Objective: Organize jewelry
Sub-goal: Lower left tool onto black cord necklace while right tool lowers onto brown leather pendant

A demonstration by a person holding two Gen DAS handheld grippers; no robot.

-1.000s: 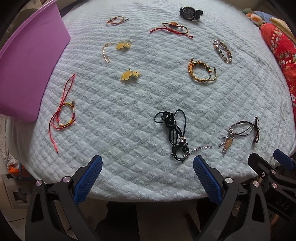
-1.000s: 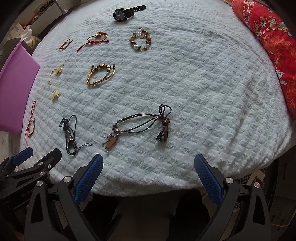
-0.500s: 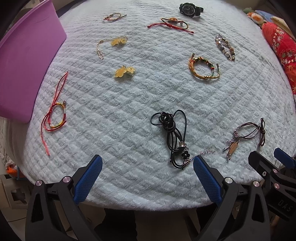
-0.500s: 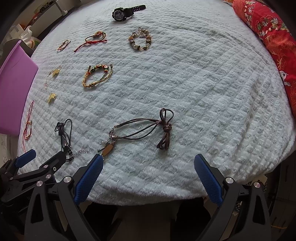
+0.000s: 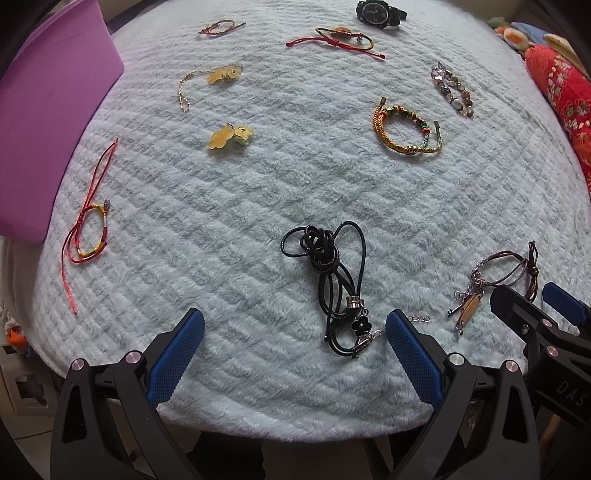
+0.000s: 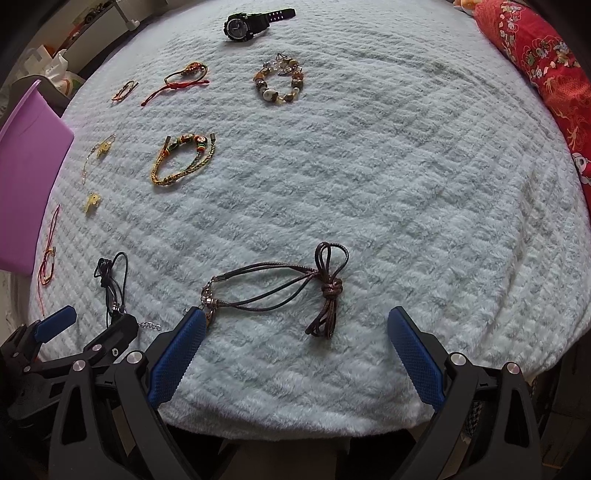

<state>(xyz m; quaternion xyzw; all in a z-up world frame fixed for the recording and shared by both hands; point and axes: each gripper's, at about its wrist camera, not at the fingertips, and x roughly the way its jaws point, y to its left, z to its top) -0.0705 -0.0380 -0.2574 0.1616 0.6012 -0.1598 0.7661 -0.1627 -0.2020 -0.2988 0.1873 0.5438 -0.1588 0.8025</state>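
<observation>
Jewelry lies spread over a pale fluffy blanket (image 5: pixel 295 177). A knotted black cord necklace (image 5: pixel 332 280) rests just ahead of my left gripper (image 5: pixel 293 332), which is open and holds nothing; its right pad covers the chain end. A brown cord bracelet (image 6: pixel 273 291) with metal charms lies right in front of my right gripper (image 6: pixel 295 332), also open, its left pad over the clasp end. The brown bracelet (image 5: pixel 506 273) shows beside the right gripper (image 5: pixel 524 295) in the left wrist view. The left gripper (image 6: pixel 90 325) appears low left in the right wrist view.
A purple box (image 5: pixel 44 110) sits at the left edge. Farther out lie a red string bracelet (image 5: pixel 88 236), yellow pendant (image 5: pixel 229 138), gold braided bracelet (image 5: pixel 402 129), bead bracelet (image 5: pixel 452 90) and black watch (image 5: pixel 376 13). A red patterned cushion (image 6: pixel 535 55) borders the right.
The right gripper has come forward to the brown cord bracelet, which now sits between its fingers' reach. The left gripper has edged closer to the black cord. Both stay open.
</observation>
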